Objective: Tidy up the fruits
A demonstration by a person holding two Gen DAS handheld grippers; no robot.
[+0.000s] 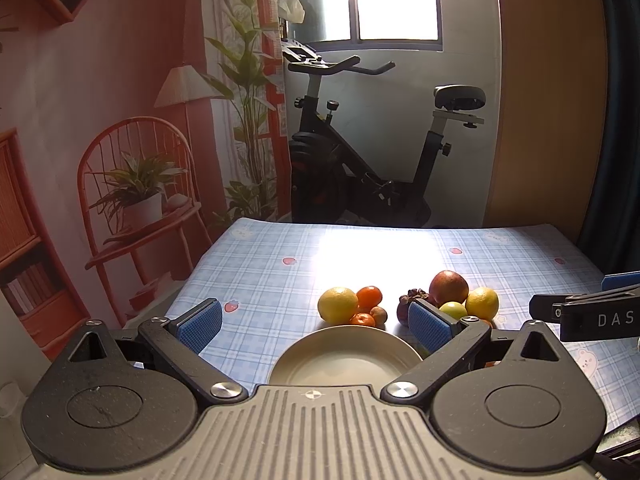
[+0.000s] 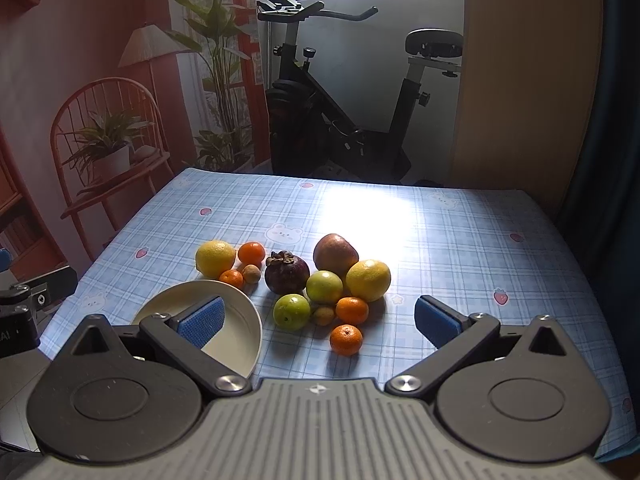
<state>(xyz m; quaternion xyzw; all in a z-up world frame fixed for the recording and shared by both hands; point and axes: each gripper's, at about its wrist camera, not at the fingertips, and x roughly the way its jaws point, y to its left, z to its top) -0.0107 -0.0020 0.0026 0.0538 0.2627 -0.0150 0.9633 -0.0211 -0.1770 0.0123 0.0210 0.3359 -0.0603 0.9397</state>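
A cream bowl [image 2: 240, 322] sits empty at the near left of the table, and in the left wrist view the bowl [image 1: 344, 354] lies just under my open left gripper [image 1: 316, 326]. Beyond it lie loose fruits: a lemon [image 2: 215, 258], small oranges [image 2: 251, 253], a dark mangosteen [image 2: 287, 273], a red apple [image 2: 335, 254], a second lemon [image 2: 368, 280], two green fruits [image 2: 292, 312] and more small oranges [image 2: 346, 339]. My right gripper [image 2: 318, 320] hangs open just before the fruit pile, holding nothing.
The table wears a blue checked cloth [image 2: 460, 240]. An exercise bike [image 2: 340, 112] stands behind the far edge, a rattan shelf with a potted plant [image 2: 108, 152] to the left, a wooden panel [image 2: 528, 80] at the right. The right gripper's body [image 1: 592, 316] shows at right.
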